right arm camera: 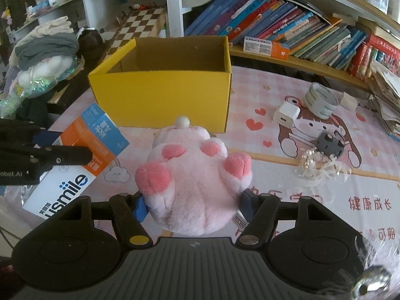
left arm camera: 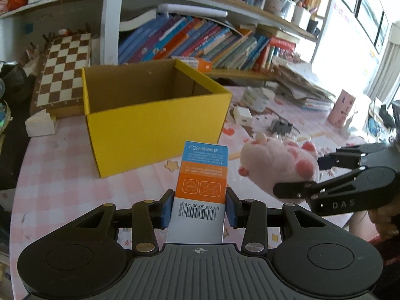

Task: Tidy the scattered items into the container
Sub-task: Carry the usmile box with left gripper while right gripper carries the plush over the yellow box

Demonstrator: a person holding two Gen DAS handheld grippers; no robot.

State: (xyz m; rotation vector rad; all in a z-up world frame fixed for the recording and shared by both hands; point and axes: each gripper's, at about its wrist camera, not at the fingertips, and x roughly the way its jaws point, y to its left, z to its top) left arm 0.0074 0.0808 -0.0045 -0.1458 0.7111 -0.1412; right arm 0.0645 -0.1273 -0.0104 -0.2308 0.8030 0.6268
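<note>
My left gripper (left arm camera: 199,206) is shut on a white, orange and blue toothpaste box (left arm camera: 202,177), held above the table in front of the open yellow cardboard box (left arm camera: 155,125). My right gripper (right arm camera: 193,203) is shut on a pink plush toy (right arm camera: 192,175) with darker pink paws, also short of the yellow box (right arm camera: 162,97). In the left wrist view the plush (left arm camera: 277,165) and right gripper (left arm camera: 312,175) are to the right. In the right wrist view the toothpaste box (right arm camera: 80,160) and left gripper (right arm camera: 60,147) are at the left. The yellow box's floor is hidden.
On the pink tablecloth lie a white charger (right arm camera: 286,115), a tape roll (right arm camera: 320,97), a grey gadget (right arm camera: 330,143) and a beaded hair tie (right arm camera: 317,165). A chessboard (left arm camera: 62,72) stands behind the box. A bookshelf (right arm camera: 287,32) and a paper stack (left arm camera: 302,87) line the back.
</note>
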